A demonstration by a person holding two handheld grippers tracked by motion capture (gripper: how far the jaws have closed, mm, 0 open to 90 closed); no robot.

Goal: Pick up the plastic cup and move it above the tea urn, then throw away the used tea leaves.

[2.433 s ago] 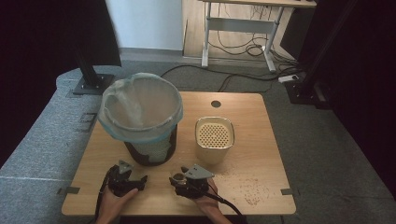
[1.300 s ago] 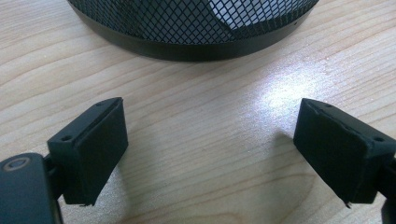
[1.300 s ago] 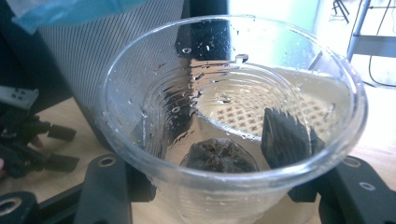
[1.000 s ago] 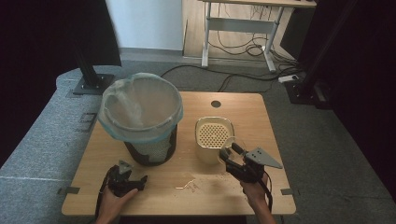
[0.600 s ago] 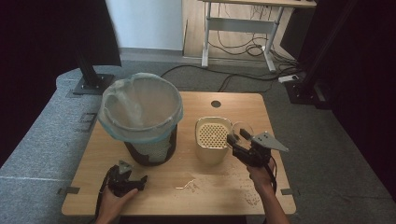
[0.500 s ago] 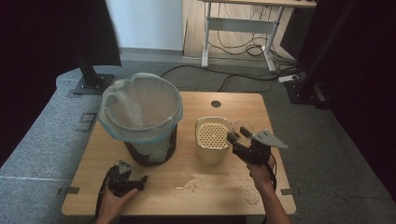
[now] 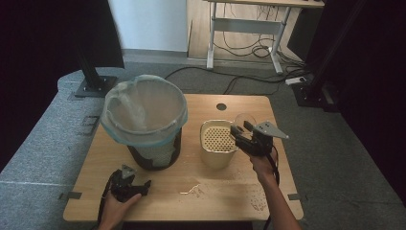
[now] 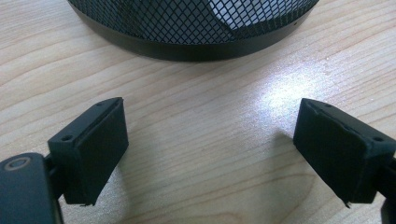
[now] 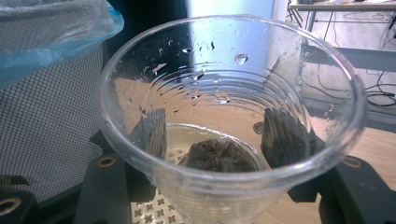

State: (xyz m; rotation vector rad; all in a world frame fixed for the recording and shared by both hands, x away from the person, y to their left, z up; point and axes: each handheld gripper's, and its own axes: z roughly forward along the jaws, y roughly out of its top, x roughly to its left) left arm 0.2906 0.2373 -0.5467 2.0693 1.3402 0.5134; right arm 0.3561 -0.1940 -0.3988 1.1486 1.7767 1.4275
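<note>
1. Two hand-held grippers work over a wooden table (image 7: 158, 191). The right gripper (image 7: 242, 136) is raised beside the cream perforated container (image 7: 218, 143); the left gripper (image 7: 131, 187) rests low on the near left part of the tabletop.
2. Clear plastic cup (image 9: 224, 116): transparent, ribbed lower wall, droplets and dark specks clinging to the inside. A little pale liquid and a dark, wrinkled lump (image 9: 217, 156) sit at the bottom; what the lump is cannot be told.
3. Right gripper, state: its two black jaws press the cup's wall from opposite sides and are seen through the plastic in the right gripper view, so the claw is closed on the cup.
4. Cup, position: in the high view the cup (image 7: 244, 120) is a faint clear disc held above the table, just beside the container's far right rim.
5. Left gripper, state: the left gripper view shows its jaws spread wide with bare wood between them, holding nothing.
6. Black mesh bin (image 7: 153, 153), lined with a translucent blue-edged bag (image 7: 143, 108), stands at the table's left. The left gripper view shows its base ring and mesh (image 8: 196, 23) close up, just ahead of the jaws.
7. Scattered pale crumbs (image 7: 196, 190) on the near tabletop are visible from above.
</note>
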